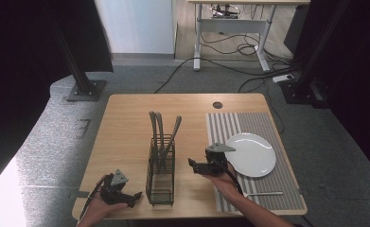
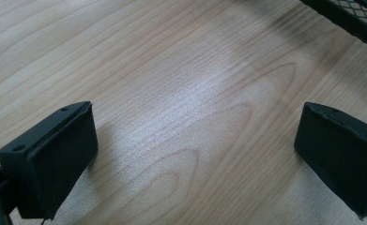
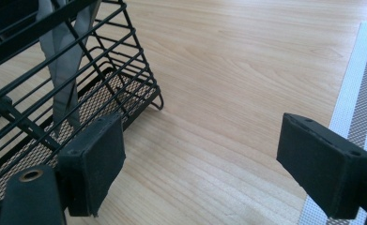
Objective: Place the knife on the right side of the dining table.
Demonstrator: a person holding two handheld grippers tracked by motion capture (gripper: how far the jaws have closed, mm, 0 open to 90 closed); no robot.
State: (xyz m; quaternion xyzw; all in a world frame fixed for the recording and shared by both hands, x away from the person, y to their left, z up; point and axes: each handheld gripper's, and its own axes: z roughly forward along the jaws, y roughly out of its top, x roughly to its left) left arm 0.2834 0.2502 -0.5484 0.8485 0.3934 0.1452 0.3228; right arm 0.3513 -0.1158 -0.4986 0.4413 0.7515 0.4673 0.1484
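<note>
this looks like a lab or studio: black curtains [image 1: 26, 38], metal stands [image 1: 81, 80] on grey carpet [image 1: 140, 78], loose cables [image 1: 230, 45] under a desk [image 1: 232, 19].

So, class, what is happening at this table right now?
A person holds a two-jaw gripper in each hand. The right gripper is open, between the black wire caddy of cutlery and the white plate on the striped placemat. The left gripper, also open, hovers beside the caddy. Neither grips anything.
</note>
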